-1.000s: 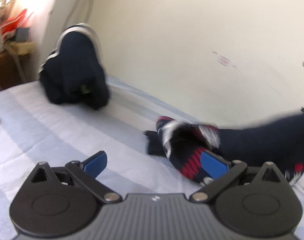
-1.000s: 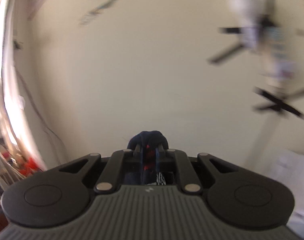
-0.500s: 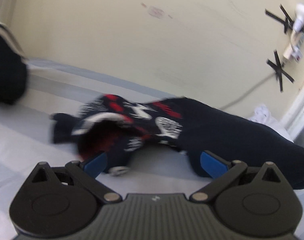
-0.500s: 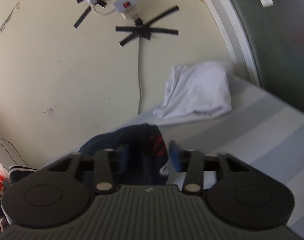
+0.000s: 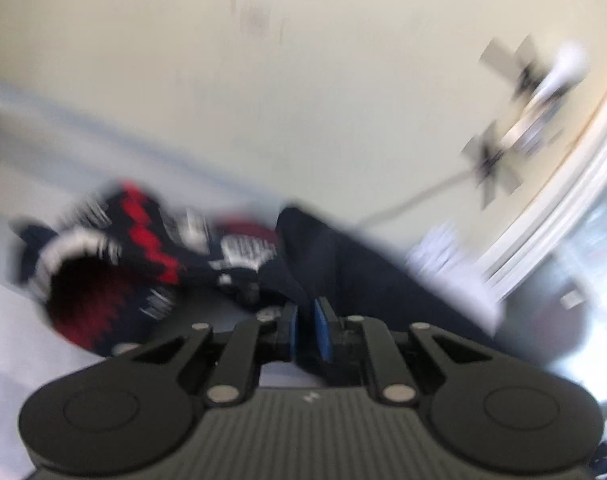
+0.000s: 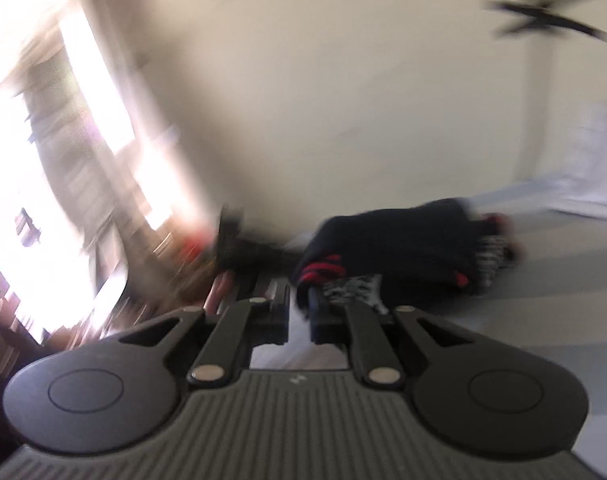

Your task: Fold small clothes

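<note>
Left wrist view: dark patterned garment lies lengthwise left to right on the striped bed; left gripper pinches its near edge. Right gripper is closing beside its near-left end.

No text, label, brand or number can be read; both views are blurred.

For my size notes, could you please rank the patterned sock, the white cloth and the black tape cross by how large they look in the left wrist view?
1. Patterned sock, clearly largest, though nearest the camera.
2. White cloth.
3. Black tape cross; blurred, so its rank below the cloth is unsure.
</note>
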`<state>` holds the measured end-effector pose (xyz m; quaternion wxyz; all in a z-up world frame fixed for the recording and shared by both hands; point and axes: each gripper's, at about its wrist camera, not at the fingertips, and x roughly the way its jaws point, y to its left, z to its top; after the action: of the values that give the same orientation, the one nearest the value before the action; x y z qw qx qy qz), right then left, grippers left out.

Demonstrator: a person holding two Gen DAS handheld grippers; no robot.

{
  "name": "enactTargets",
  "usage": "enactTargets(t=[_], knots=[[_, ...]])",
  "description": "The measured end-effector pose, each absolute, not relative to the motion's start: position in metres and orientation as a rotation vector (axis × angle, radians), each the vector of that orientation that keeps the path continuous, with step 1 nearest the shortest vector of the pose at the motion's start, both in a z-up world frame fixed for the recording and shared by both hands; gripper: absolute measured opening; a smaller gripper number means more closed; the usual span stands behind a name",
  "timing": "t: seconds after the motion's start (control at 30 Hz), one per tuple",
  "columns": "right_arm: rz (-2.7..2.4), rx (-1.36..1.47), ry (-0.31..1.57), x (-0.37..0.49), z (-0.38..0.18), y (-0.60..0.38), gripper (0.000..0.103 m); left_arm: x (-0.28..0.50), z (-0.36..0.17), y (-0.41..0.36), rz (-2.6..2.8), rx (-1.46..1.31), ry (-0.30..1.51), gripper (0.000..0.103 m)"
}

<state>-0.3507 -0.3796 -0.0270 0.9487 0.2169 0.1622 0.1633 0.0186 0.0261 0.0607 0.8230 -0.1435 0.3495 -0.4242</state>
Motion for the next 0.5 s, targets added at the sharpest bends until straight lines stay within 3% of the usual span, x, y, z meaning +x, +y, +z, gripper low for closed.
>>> enactTargets(t=[0.2, 0.27, 0.33, 0.4, 0.47, 0.5], knots=[[0.377, 0.284, 0.432, -0.345, -0.026, -0.365, 0.037, -0.026, 0.088, 0.170, -0.712, -0.339, 0.567, 0.010], [0.316, 0.331, 0.444, -0.333, -0.033, -0.384, 0.038, -0.037, 0.083, 0.198, -0.577, -0.328, 0.546, 0.021], [0.216, 0.391, 0.434, -0.319, -0.039, -0.406, 0.039, -0.036, 0.075, 0.216, -0.463, -0.345, 0.559, 0.042], [0.071, 0.440, 0.431, -0.299, -0.045, -0.423, 0.051, -0.026, 0.070, 0.219, -0.429, -0.362, 0.586, 0.051], [-0.056, 0.494, 0.436, -0.277, -0.054, -0.438, 0.070, -0.010, 0.063, 0.208, -0.414, -0.335, 0.605, 0.062], [-0.098, 0.518, 0.438, -0.265, -0.058, -0.446, 0.074, 0.000, 0.060, 0.198, -0.407, -0.310, 0.617, 0.073]])
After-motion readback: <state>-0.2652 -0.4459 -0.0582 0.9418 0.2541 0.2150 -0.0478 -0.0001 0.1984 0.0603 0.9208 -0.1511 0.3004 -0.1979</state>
